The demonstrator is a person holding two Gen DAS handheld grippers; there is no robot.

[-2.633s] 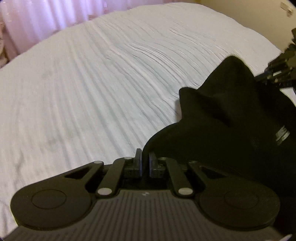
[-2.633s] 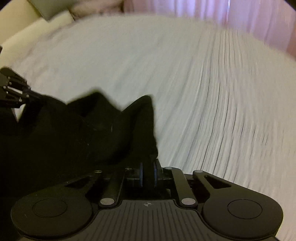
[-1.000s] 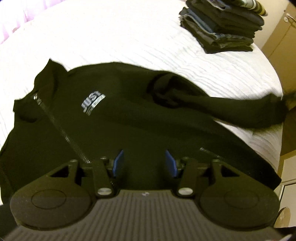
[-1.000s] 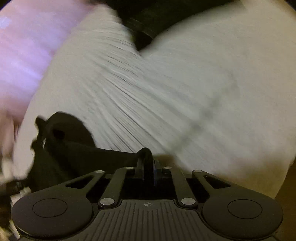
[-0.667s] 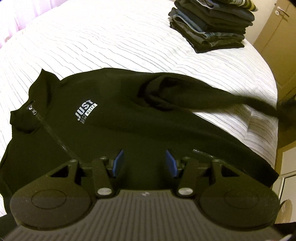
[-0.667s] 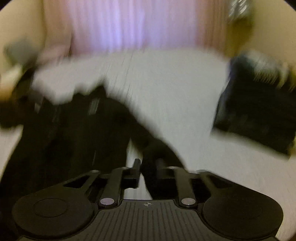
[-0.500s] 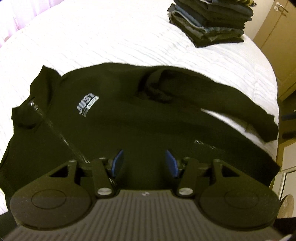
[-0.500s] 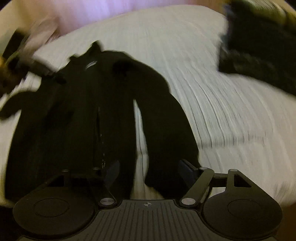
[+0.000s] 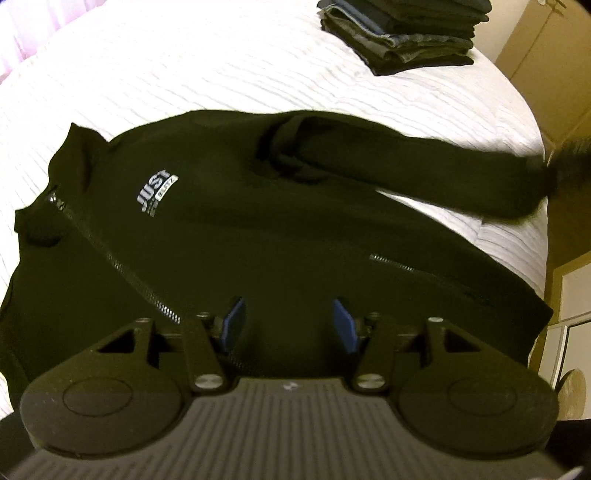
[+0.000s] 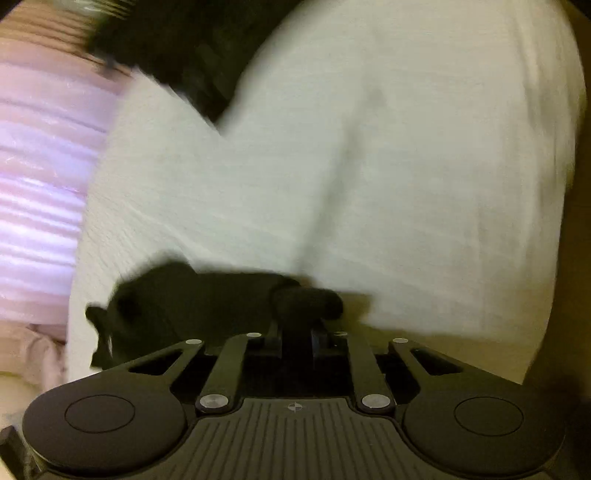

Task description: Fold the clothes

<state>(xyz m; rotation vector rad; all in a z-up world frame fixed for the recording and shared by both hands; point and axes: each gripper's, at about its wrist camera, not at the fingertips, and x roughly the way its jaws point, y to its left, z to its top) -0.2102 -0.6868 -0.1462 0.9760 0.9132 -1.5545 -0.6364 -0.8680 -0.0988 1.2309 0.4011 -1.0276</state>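
Note:
A black zip jacket point(image 9: 258, 221) with a white "JUST" logo lies spread face up on the white bed point(image 9: 184, 74). One sleeve point(image 9: 424, 173) stretches out toward the bed's right edge. My left gripper point(image 9: 290, 325) hovers over the jacket's lower front, open, with nothing between its blue pads point(image 9: 234, 325). In the blurred right wrist view my right gripper point(image 10: 297, 339) has its jaws closing, with the black sleeve's cuff point(image 10: 306, 299) bunched between them and the rest of the jacket point(image 10: 184, 306) trailing to the left.
A stack of folded dark clothes point(image 9: 402, 33) sits at the bed's far corner and shows as a dark blur point(image 10: 177, 48) in the right wrist view. Pink curtains point(image 10: 37, 184) hang beyond the bed. Wooden cabinet doors point(image 9: 546, 55) stand at the right.
The right gripper opened wide and dropped the sleeve, then closed on the cuff again while swinging round. The sleeve now lies stretched out to the right. The left gripper stayed put.

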